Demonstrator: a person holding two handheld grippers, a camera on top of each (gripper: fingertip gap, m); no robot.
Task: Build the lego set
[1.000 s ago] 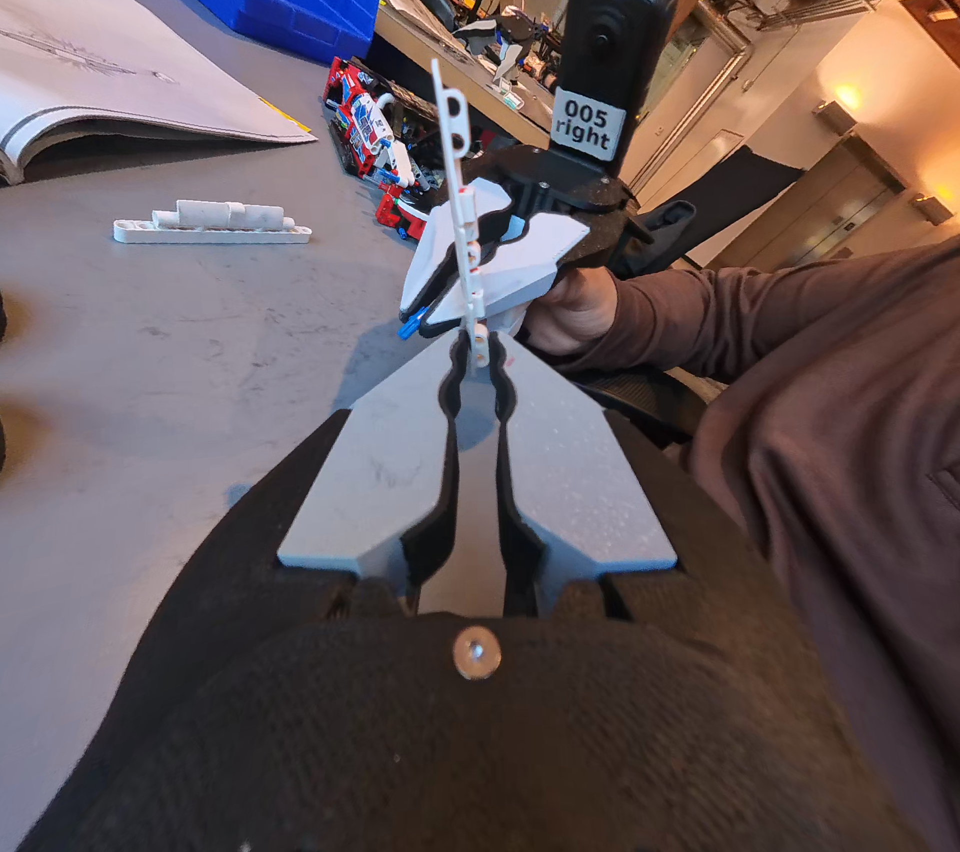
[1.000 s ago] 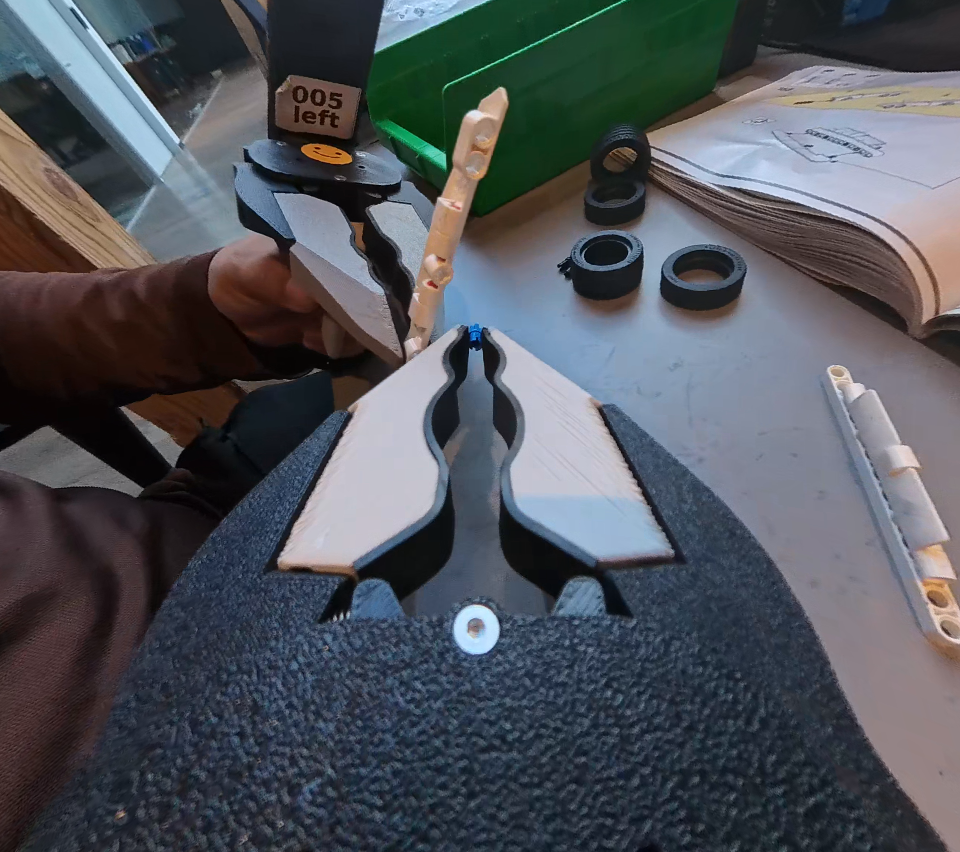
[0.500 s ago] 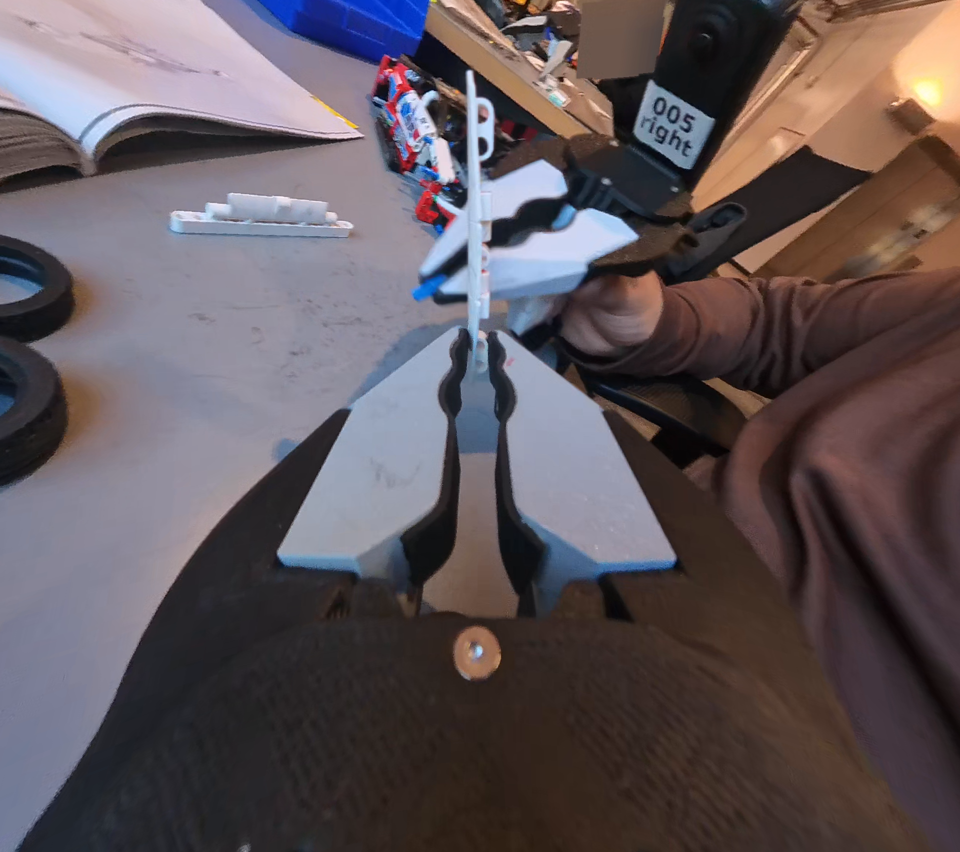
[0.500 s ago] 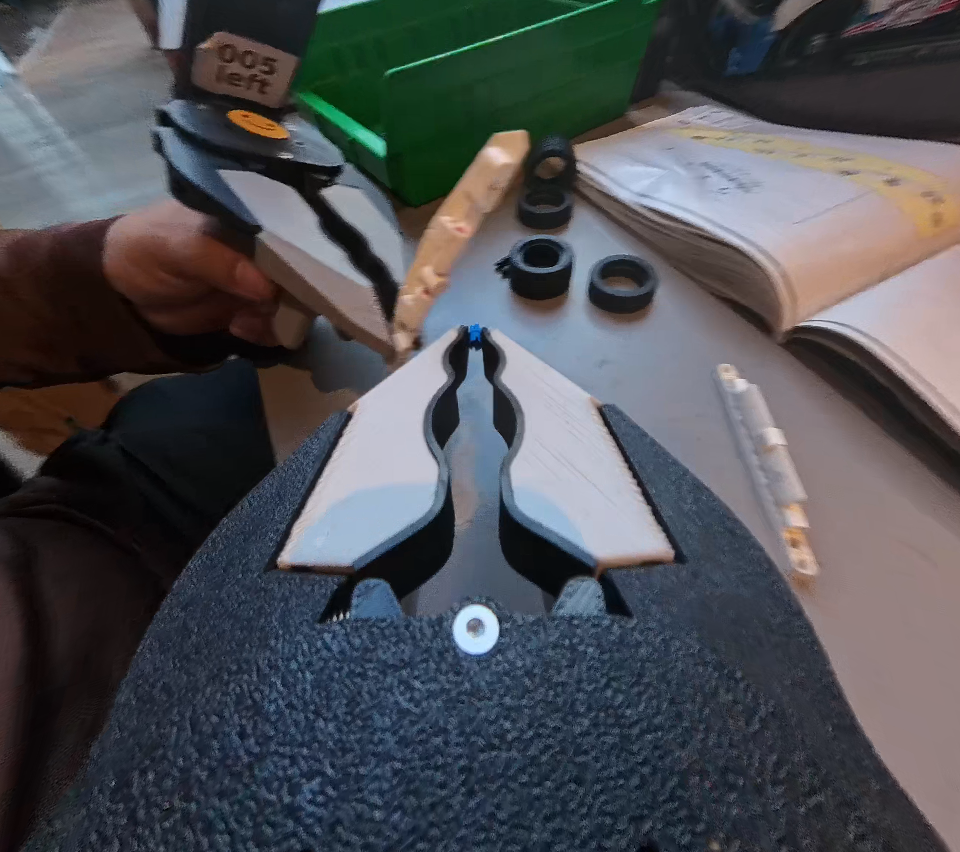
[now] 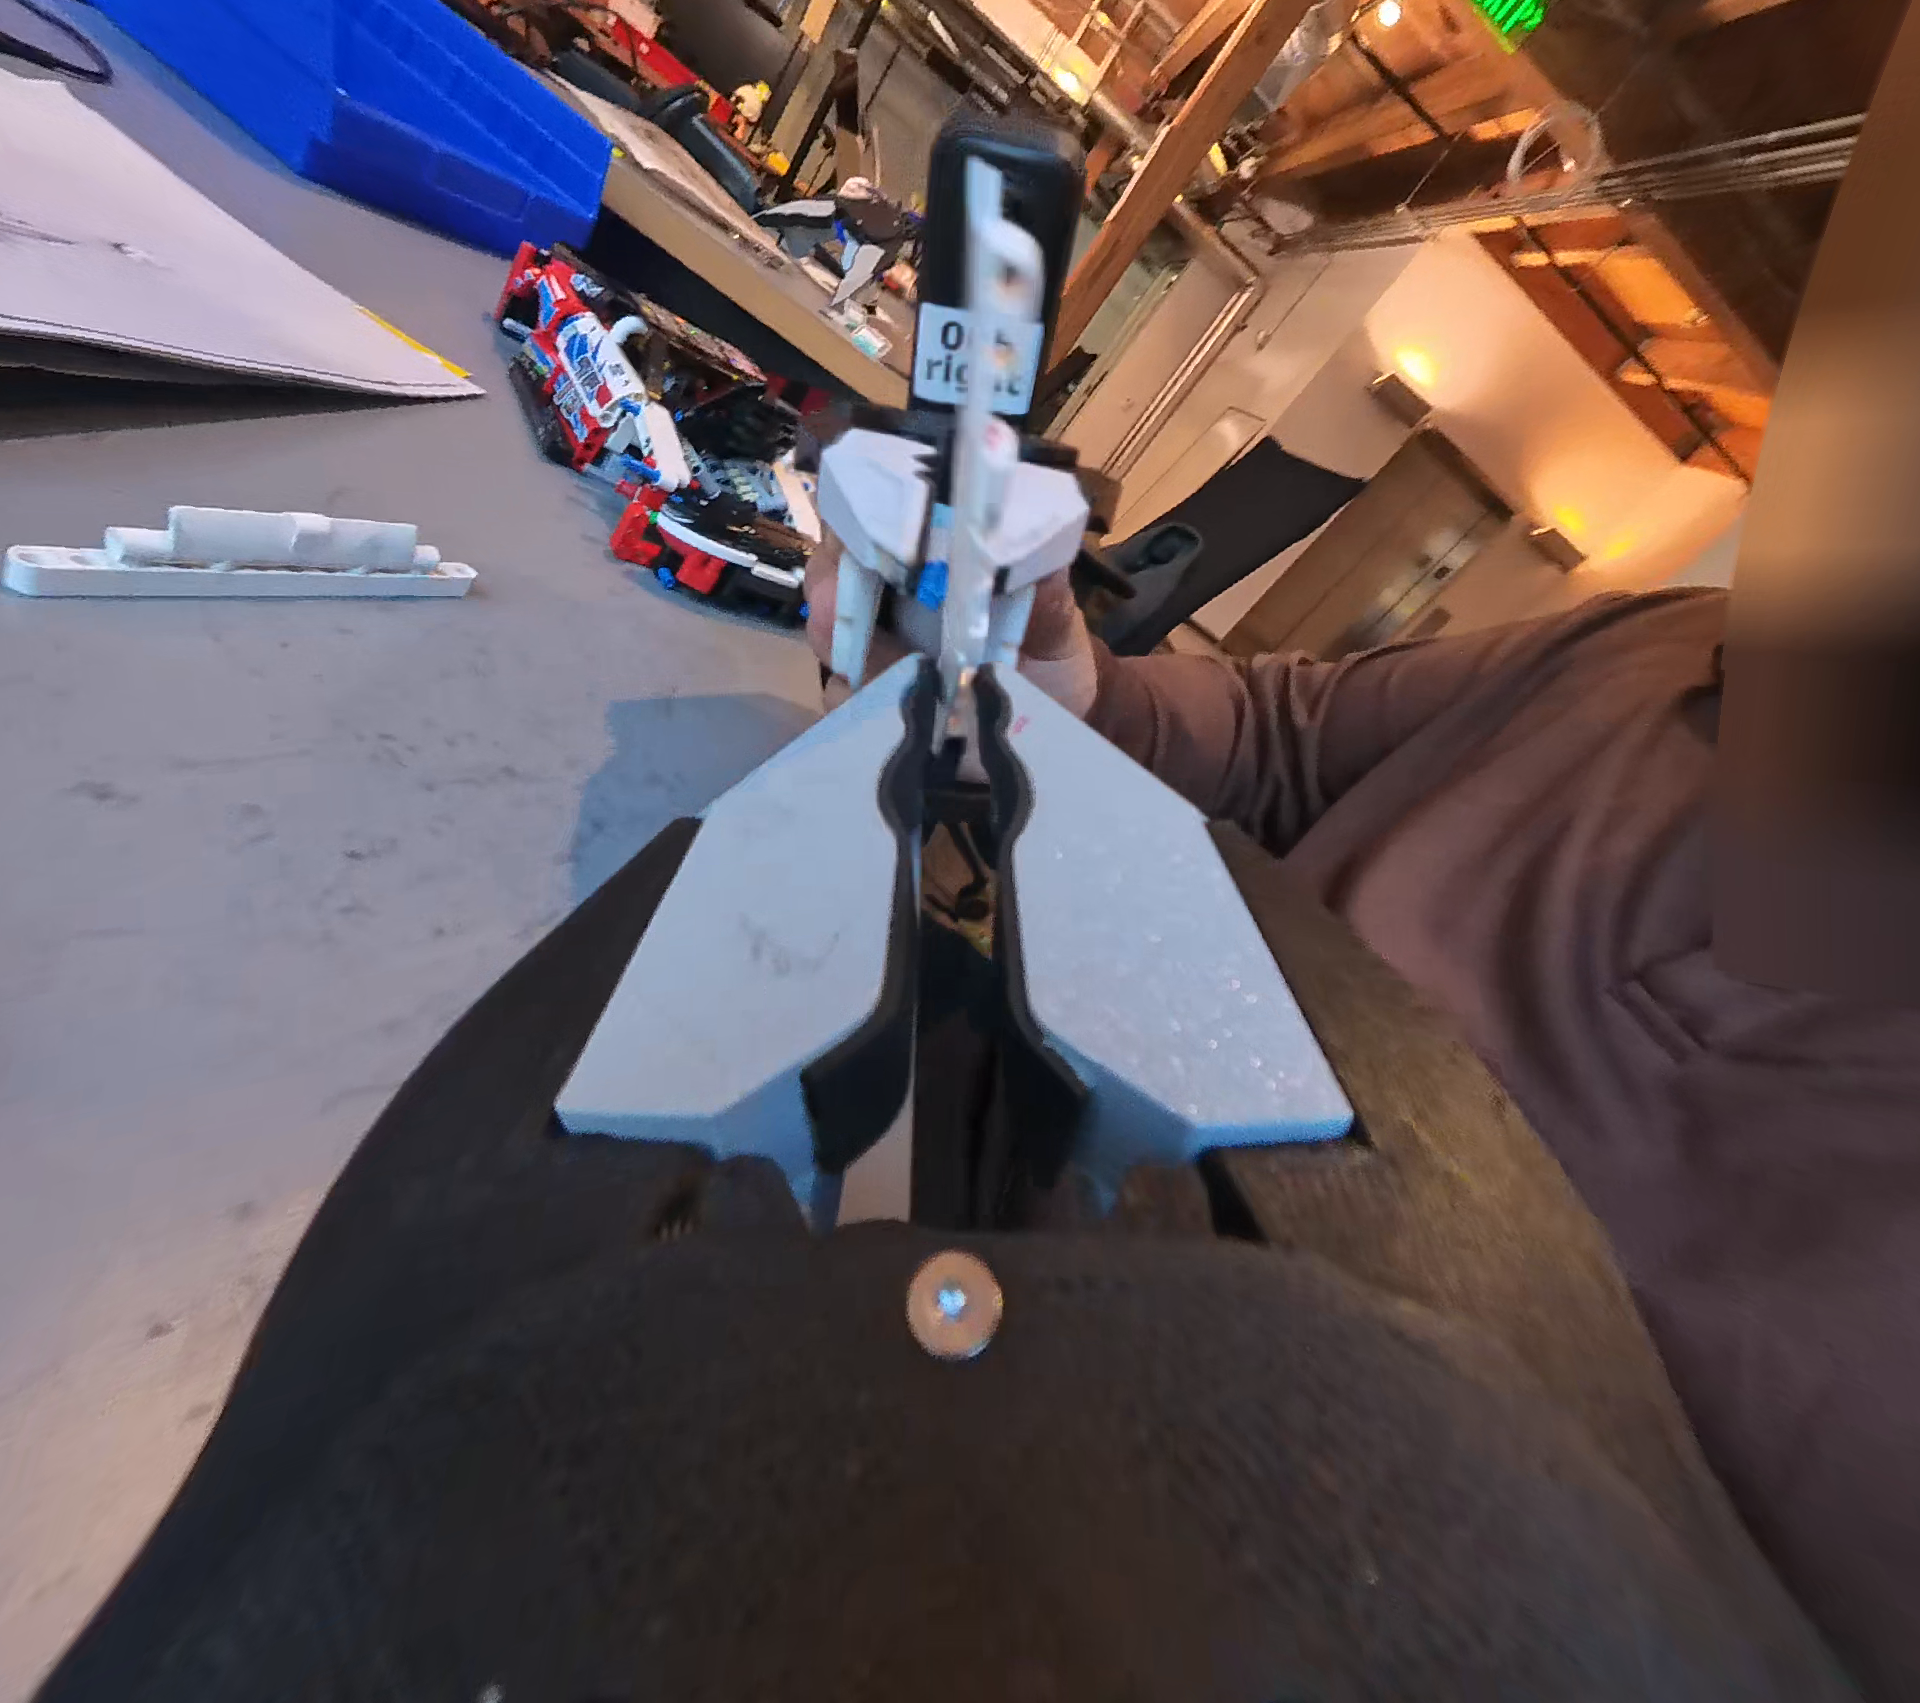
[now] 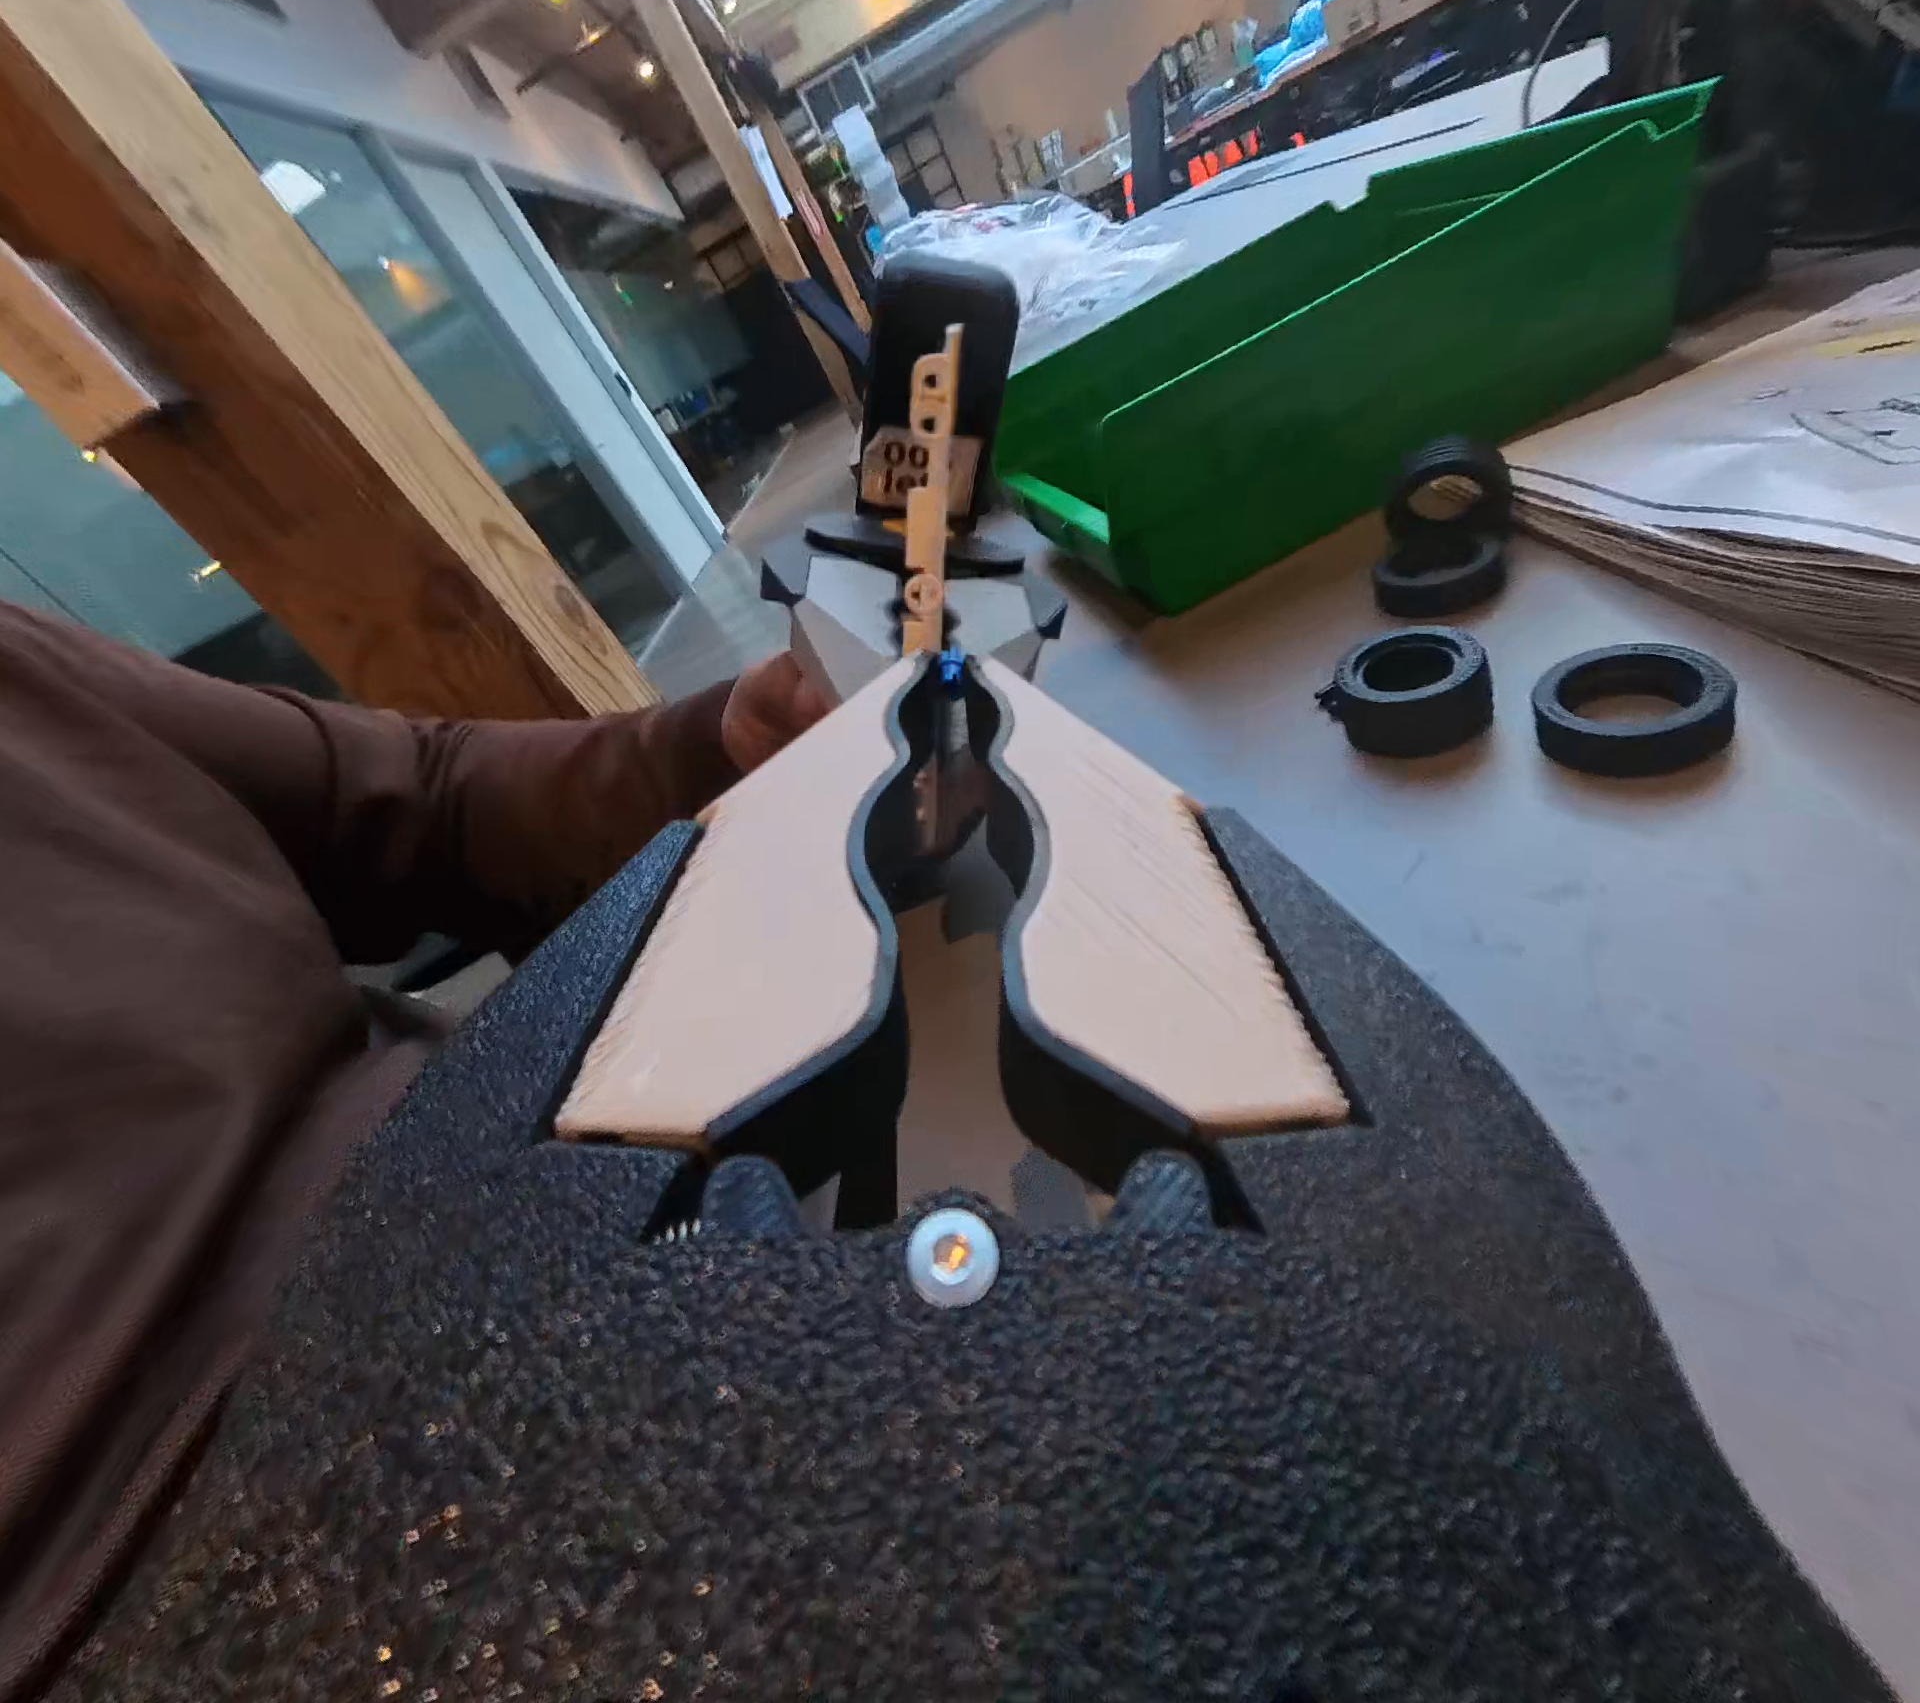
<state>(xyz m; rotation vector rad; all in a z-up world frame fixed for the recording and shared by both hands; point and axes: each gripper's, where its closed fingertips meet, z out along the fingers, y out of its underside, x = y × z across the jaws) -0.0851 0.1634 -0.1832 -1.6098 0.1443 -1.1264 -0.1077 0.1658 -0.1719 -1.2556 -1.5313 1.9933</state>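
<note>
While the two grippers face each other tip to tip above the grey table (image 5: 260,822), a white beam (image 5: 987,448) stands upright between them.

The left gripper (image 5: 954,703) has its fingers pressed onto the lower end of that white beam, and the right gripper (image 6: 943,674) pinches a small blue pin (image 6: 945,668) at its very tip, just beside the beam. On the table lie a second white beam assembly (image 5: 239,557), a partly built red, white and black model (image 5: 665,448), four black tyres (image 6: 1418,685), an open instruction book (image 6: 1766,500), a green bin (image 6: 1351,365) and a blue bin (image 5: 260,22).
</note>
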